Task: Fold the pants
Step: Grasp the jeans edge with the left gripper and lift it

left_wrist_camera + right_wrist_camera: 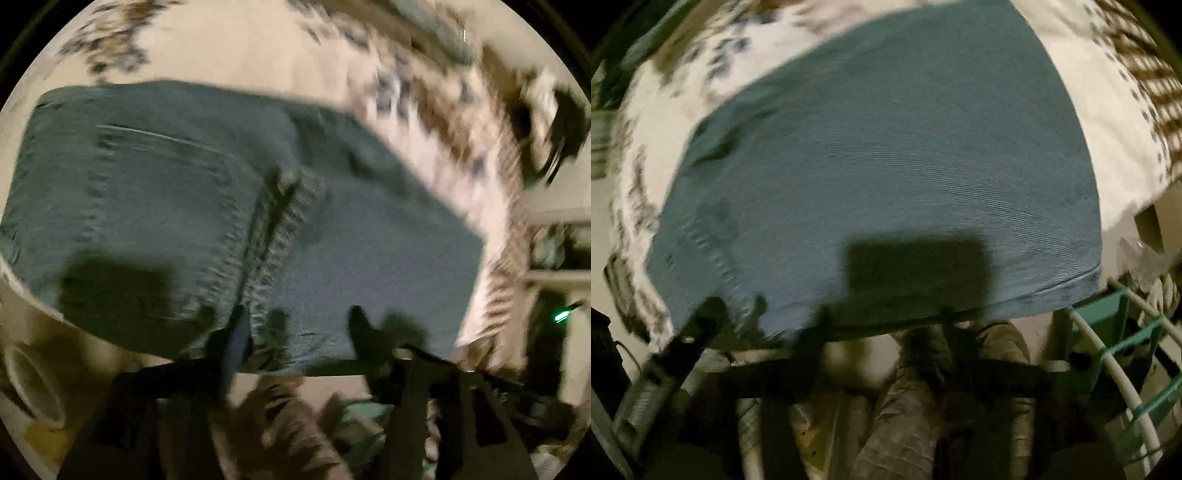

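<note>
Both views motion-blurred. Left claw: fingers spread apart, hovering at the near edge of the pants, nothing between them. Pants lie on a patterned bedspread, near edge at the bed's edge; a seam and a stacked layer show, so at least one fold looks done. Right claw: fingers also look apart at the near hem, though blur leaves contact with the cloth unclear. Right view shows a smooth, compact denim panel. Judgement: task well along; a final fold or tidying may remain.
</note>
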